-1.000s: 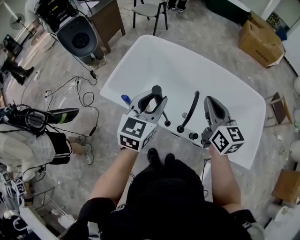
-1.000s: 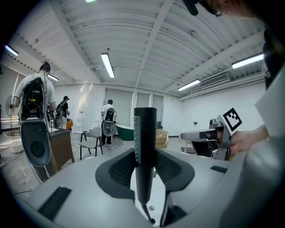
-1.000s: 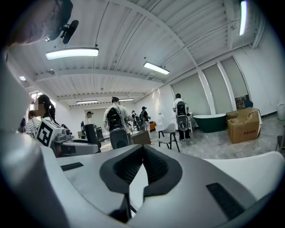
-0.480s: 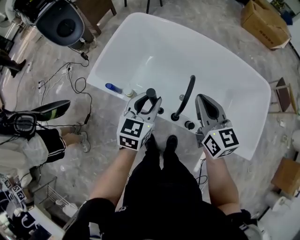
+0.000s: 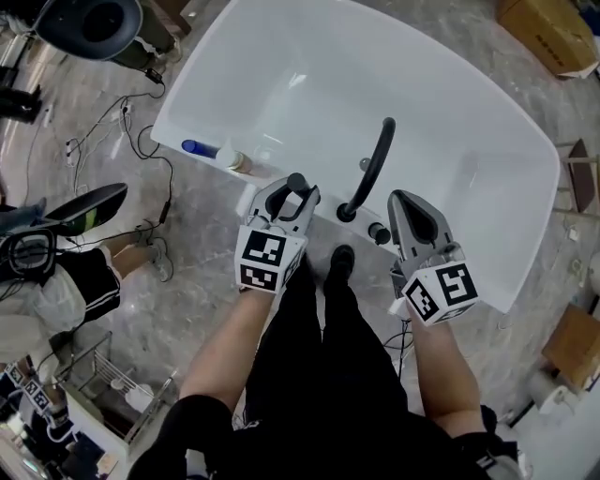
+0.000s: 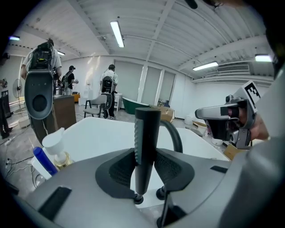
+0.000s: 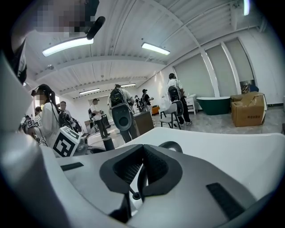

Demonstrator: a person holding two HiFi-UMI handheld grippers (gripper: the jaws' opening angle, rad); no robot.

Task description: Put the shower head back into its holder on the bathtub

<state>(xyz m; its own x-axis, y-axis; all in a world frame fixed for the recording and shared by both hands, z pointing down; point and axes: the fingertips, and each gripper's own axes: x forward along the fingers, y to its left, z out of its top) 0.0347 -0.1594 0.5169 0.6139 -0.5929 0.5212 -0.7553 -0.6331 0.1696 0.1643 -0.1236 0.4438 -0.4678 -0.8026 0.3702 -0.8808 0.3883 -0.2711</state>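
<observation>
My left gripper is shut on the black stick-shaped shower head, which stands upright between its pads. It hovers over the near rim of the white bathtub. In the left gripper view the shower head points its lower end at a small black fitting on the rim; I cannot tell whether they touch. A second fitting sits beside it. To the right of the curved black spout, my right gripper is shut and holds nothing.
A blue bottle and a pump bottle stand on the tub rim at the left. Black knobs sit by the spout's base. Cables lie on the floor at the left, and a cardboard box at the far right.
Both grippers have come down toward the near rim of the tub. The left one still grips the shower head, now lower and close to the rim fittings.
</observation>
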